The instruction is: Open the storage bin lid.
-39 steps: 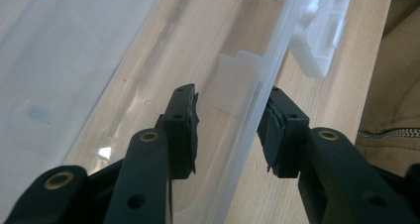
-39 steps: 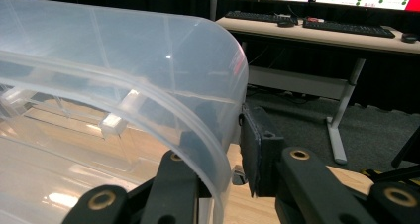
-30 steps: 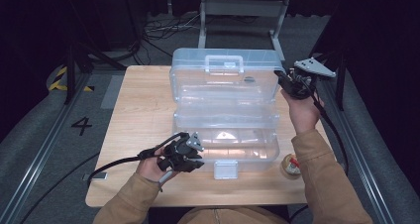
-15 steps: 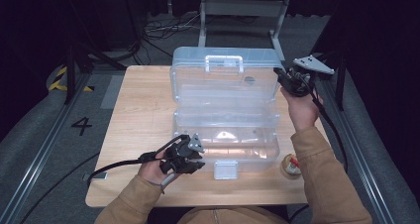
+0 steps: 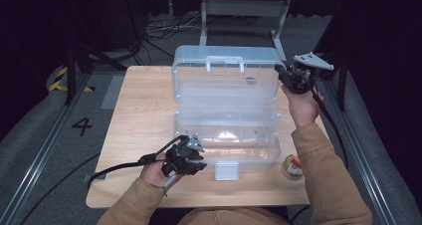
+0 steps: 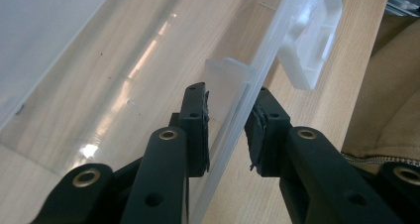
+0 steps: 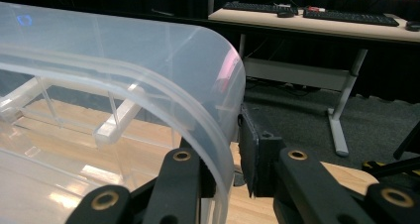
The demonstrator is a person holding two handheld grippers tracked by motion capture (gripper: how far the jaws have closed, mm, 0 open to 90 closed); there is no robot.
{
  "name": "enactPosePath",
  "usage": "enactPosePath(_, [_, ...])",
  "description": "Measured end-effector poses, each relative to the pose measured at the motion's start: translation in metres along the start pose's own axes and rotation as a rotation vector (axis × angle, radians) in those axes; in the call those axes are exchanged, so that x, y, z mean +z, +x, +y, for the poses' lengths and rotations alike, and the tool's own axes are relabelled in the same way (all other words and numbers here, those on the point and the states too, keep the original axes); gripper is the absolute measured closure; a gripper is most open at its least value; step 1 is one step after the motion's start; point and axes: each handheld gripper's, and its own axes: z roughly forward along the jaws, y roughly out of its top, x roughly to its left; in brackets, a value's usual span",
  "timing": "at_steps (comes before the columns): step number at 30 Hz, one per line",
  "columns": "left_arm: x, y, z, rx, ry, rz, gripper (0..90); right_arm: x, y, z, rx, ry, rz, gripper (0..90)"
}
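Note:
A clear plastic box stands open on the wooden table [image 5: 139, 110], its lid [image 5: 224, 80] raised upright behind its base [image 5: 226, 140]. My left gripper [image 5: 196, 165] sits at the base's front left. In the left gripper view its jaws [image 6: 230, 130] straddle the thin front wall [image 6: 233, 105]. They have just been opening, and a gap shows beside the right pad. My right gripper [image 5: 281, 75] is at the lid's right edge. In the right gripper view it [image 7: 228, 159] is shut on the lid's curved rim [image 7: 218, 110].
The box's white latch [image 5: 225, 171] hangs at the front, to the right of my left gripper, seen also as the latch [image 6: 309, 40]. A small round red-and-white object [image 5: 292, 166] lies by the base's front right corner. Cables trail off the table's left front.

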Motion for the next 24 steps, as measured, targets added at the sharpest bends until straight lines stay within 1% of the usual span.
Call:
enactPosePath(2, [0.0, 0.0, 0.0, -0.005, -0.002, -0.002, 71.7, 0.002, 0.0, 0.001, 0.004, 0.006, -0.001, 78.9])
enactPosePath(4, [0.001, 0.0, 0.0, 0.004, -0.005, 0.006, 71.6, 0.004, -0.001, 0.001, 0.007, 0.006, 0.001, 78.9])
enactPosePath(7, [0.001, 0.0, 0.0, -0.004, -0.004, -0.004, 71.5, 0.006, -0.002, 0.002, 0.007, 0.008, 0.0, 78.9])
enactPosePath(8, [0.002, 0.0, 0.0, -0.02, 0.004, -0.006, 71.5, 0.007, -0.002, 0.002, 0.008, 0.008, -0.001, 78.9])
enactPosePath(11, [0.002, 0.001, 0.0, -0.018, 0.002, -0.006, 71.0, 0.009, -0.002, 0.002, 0.007, 0.01, 0.0, 78.9])
enactPosePath(13, [0.002, 0.001, 0.0, -0.023, 0.001, -0.007, 70.9, 0.012, -0.003, 0.002, 0.012, 0.009, -0.002, 79.0])
enactPosePath(15, [0.002, 0.001, 0.0, -0.017, -0.004, -0.004, 70.7, 0.014, -0.003, 0.002, 0.012, 0.009, -0.002, 79.2])
enactPosePath(18, [0.002, 0.0, -0.001, -0.026, -0.012, -0.001, 70.4, 0.018, -0.004, 0.002, 0.011, 0.009, -0.005, 79.6])
enactPosePath(19, [0.002, -0.001, -0.001, -0.027, -0.016, 0.002, 70.3, 0.02, -0.005, 0.002, 0.018, 0.008, -0.003, 79.7])
enactPosePath(20, [0.002, 0.0, -0.002, -0.02, -0.015, 0.003, 70.3, 0.021, -0.006, 0.002, 0.022, 0.005, 0.0, 79.9])
enactPosePath(22, [0.003, -0.002, -0.002, -0.023, -0.02, 0.011, 70.0, 0.024, -0.006, 0.002, 0.027, 0.005, -0.004, 80.2])
enactPosePath(23, [0.003, -0.001, -0.002, -0.015, -0.02, 0.015, 69.9, 0.025, -0.006, 0.001, 0.028, 0.006, -0.005, 80.3])
enactPosePath(24, [0.003, -0.002, -0.002, -0.014, -0.022, 0.018, 69.8, 0.026, -0.007, 0.001, 0.034, 0.006, -0.005, 80.3])
